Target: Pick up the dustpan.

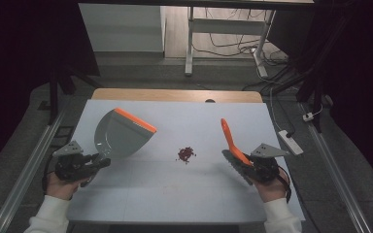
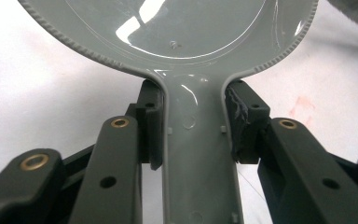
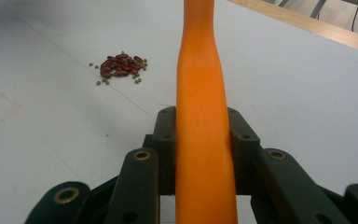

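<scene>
Clamped in my right hand-held gripper [image 1: 250, 164], brush [image 1: 229, 137] at 3 o'clock; left hand-held gripper [image 1: 93, 164] grips dustpan [image 1: 121, 136] at 9 o'clock; beans [image 1: 186, 154] central on surface [image 1: 184, 194]: sweep low toward the orange lip.

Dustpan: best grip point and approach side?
Grip the dustpan by its narrow grey handle, coming from the person's side, behind the pan. The handle is a straight, parallel-sided stem that fits between the jaws, while the pan body flares too wide. The left gripper is already shut on it just below the flare, leaving the orange lip facing away, free to meet the beans.
</scene>
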`<action>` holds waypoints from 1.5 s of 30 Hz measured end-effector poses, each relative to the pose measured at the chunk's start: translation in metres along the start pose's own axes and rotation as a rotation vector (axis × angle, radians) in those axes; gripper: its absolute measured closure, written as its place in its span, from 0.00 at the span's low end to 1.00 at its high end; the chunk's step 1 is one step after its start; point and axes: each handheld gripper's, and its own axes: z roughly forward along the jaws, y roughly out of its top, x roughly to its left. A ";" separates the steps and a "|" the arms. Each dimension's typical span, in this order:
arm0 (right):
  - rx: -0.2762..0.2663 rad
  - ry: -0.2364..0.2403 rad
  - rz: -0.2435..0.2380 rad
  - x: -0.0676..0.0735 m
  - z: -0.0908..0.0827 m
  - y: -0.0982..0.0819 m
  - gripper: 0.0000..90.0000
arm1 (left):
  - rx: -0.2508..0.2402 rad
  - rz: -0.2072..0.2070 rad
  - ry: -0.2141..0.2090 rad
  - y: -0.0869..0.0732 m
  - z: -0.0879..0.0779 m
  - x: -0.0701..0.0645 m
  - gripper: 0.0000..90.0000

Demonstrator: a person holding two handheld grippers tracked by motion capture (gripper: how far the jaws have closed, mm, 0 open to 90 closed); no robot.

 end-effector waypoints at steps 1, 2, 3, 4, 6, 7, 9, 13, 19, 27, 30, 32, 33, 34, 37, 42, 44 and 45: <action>0.000 0.002 -0.003 0.000 0.000 0.000 0.78 | 0.005 0.007 -0.008 0.000 0.001 -0.001 0.69; 0.002 0.002 -0.005 0.000 0.001 0.000 0.78 | 0.011 0.021 -0.017 0.000 0.002 -0.003 0.69; 0.002 0.001 -0.007 0.000 0.001 0.000 0.78 | 0.014 0.027 -0.021 0.000 0.002 -0.004 0.69; 0.003 0.002 -0.001 0.000 0.002 0.000 0.78 | 0.019 0.042 -0.028 0.000 0.002 -0.006 0.69; 0.003 0.001 0.004 0.000 0.003 0.001 0.78 | 0.022 0.062 -0.031 0.000 0.004 -0.011 0.69; 0.003 0.002 -0.001 -0.001 0.003 0.001 0.78 | 0.026 0.071 -0.035 0.000 0.004 -0.013 0.69; 0.001 0.003 -0.004 -0.001 0.004 0.001 0.78 | 0.037 0.090 -0.046 0.001 0.007 -0.018 0.69; 0.006 0.008 -0.006 0.001 0.005 0.002 0.78 | 0.064 0.131 -0.067 0.002 0.012 -0.025 0.69; 0.004 0.010 -0.008 0.002 0.006 0.002 0.78 | 0.097 0.165 -0.104 0.003 0.018 -0.033 0.69; 0.005 0.014 -0.012 0.001 0.007 0.003 0.78 | 0.137 0.201 -0.148 0.002 0.023 -0.039 0.68; 0.010 0.015 -0.012 0.002 0.008 0.003 0.78 | 0.156 0.216 -0.163 0.002 0.025 -0.042 0.68; 0.010 0.017 -0.013 0.002 0.009 0.003 0.78 | 0.174 0.225 -0.171 0.001 0.027 -0.044 0.68; 0.009 0.018 -0.014 0.002 0.009 0.003 0.78 | 0.181 0.227 -0.174 0.001 0.028 -0.044 0.68; 0.009 0.018 -0.014 0.002 0.009 0.003 0.78 | 0.189 0.225 -0.174 0.001 0.029 -0.046 0.68; 0.009 0.019 -0.018 0.002 0.010 0.003 0.78 | 0.202 0.229 -0.195 0.001 0.032 -0.049 0.68; 0.007 0.028 -0.018 0.002 0.010 0.004 0.78 | 0.236 0.256 -0.201 0.000 0.037 -0.053 0.68; 0.007 0.027 -0.016 0.001 0.010 0.003 0.78 | 0.247 0.259 -0.197 -0.001 0.038 -0.054 0.68; 0.007 0.026 -0.011 0.001 0.010 0.003 0.78 | 0.249 0.258 -0.197 -0.001 0.038 -0.053 0.68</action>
